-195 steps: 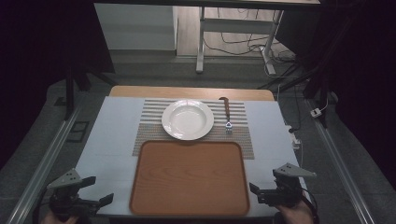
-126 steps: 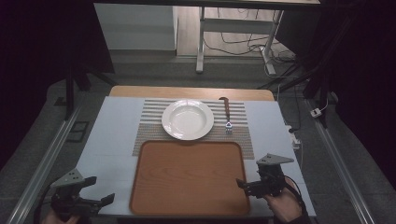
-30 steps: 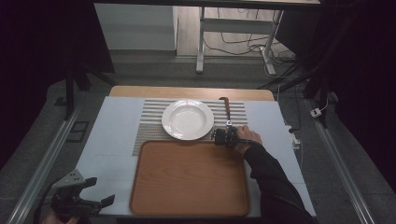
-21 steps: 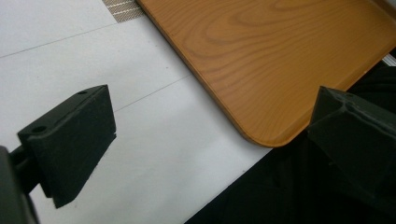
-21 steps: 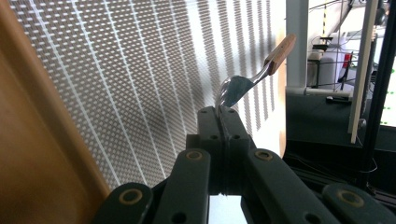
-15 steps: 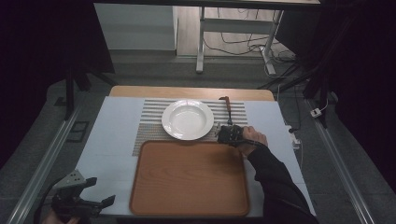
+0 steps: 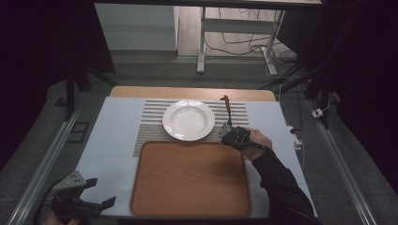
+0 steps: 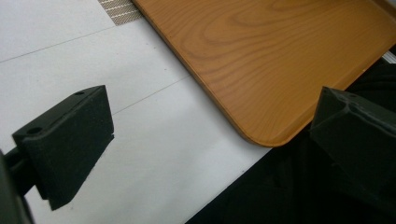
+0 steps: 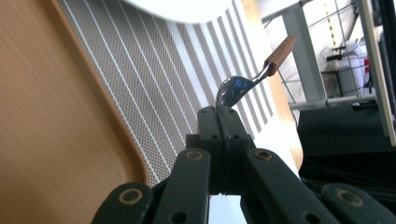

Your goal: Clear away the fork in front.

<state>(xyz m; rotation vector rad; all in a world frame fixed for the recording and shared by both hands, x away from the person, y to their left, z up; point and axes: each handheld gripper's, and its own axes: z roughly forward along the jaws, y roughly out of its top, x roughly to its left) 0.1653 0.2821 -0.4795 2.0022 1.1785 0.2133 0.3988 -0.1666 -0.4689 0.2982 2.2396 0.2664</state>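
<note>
A fork with a brown wooden handle (image 7: 227,107) lies tilted over the striped placemat (image 7: 150,117), right of the white plate (image 7: 188,120). My right gripper (image 7: 233,135) is shut on the fork's metal head. In the right gripper view the jaws (image 9: 219,112) press together on the tines, and the fork's handle (image 9: 280,50) points away and upward. My left gripper (image 7: 82,197) hovers open at the table's near left corner. In the left gripper view its jaws (image 8: 210,116) stand wide apart with nothing between them.
A wooden tray (image 7: 190,173) lies in front of the placemat, and its near corner (image 8: 280,70) is close to the left gripper. The white table surface (image 7: 108,140) spreads left of the tray. A desk frame and cables stand beyond the far edge.
My right gripper came from the near right corner to the fork and shut on its head. Over the last second it has risen and shifted slightly right with the fork. The left gripper stayed still.
</note>
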